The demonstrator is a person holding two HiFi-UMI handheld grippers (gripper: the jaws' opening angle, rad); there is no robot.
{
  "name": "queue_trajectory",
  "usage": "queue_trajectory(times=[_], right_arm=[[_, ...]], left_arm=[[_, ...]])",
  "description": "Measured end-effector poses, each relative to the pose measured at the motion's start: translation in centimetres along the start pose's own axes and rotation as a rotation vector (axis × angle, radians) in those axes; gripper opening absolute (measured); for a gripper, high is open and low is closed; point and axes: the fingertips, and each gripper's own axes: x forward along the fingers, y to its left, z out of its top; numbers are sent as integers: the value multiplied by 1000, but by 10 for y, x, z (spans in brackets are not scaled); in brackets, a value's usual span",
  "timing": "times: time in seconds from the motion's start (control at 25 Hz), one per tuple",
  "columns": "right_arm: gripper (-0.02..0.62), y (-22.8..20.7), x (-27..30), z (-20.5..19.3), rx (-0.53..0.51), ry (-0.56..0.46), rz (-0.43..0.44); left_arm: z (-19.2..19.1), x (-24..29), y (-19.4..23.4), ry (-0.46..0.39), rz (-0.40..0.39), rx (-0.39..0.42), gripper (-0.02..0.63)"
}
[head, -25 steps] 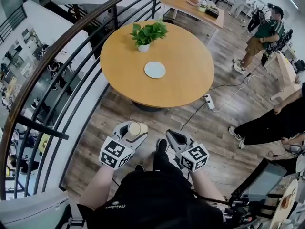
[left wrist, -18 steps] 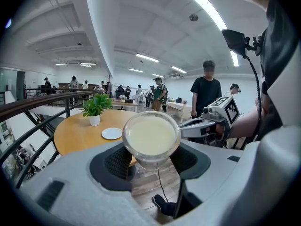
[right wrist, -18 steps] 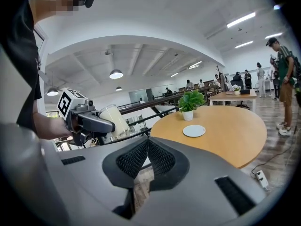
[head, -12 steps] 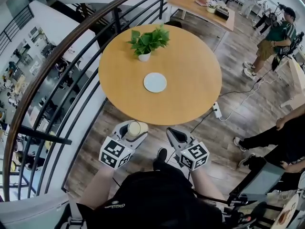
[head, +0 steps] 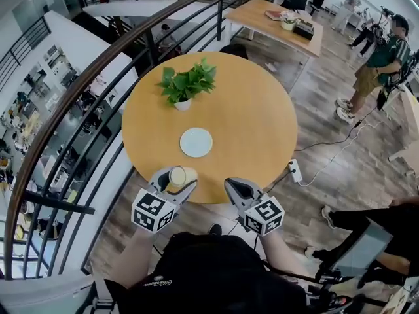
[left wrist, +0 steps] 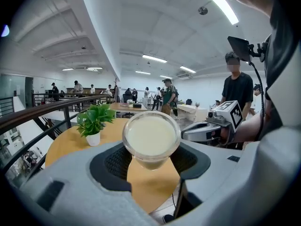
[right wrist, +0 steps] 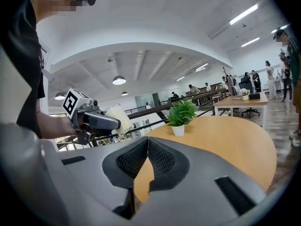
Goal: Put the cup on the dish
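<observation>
A pale cream cup [head: 178, 176] sits between the jaws of my left gripper [head: 175, 179], which is shut on it at the near edge of the round wooden table [head: 255, 123]. The left gripper view shows the cup [left wrist: 151, 135] upright, pressed between the dark pads [left wrist: 115, 161]. A white dish [head: 196, 142] lies flat on the table just beyond the cup. My right gripper [head: 234, 188] hangs to the right of the left one, shut and empty, its pads [right wrist: 157, 157] meeting at the tips. The right gripper view also catches the held cup [right wrist: 117, 118].
A potted green plant [head: 184, 84] stands on the table behind the dish. A curved black railing [head: 98, 129] runs along the left, with a drop beyond it. A power strip [head: 292, 171] and cable lie on the floor at right. People stand at far right near another table [head: 281, 15].
The view has come closer to the round table; dish and plant now lie nearer. Both grippers now reach the table's near edge. The left still holds the cup, the right stays shut.
</observation>
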Motion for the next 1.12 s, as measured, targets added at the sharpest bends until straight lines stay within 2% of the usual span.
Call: queue_trajectory(times=[0.12,0.56,0.84,1.12], right_arm=[[5,-22,1,6,7,-1,10],[5,-22,18,1,21,29,51],[4,-32,47,21,17,33,14],[5,-33,102,46,6,24,-19]], left_arm=[[12,17,3,-1,18,-1,259],[13,16,22,-5,60,-21,259],[28,26,57,-8,29,-17,259],[38,34,99,-15,-29,5,259]])
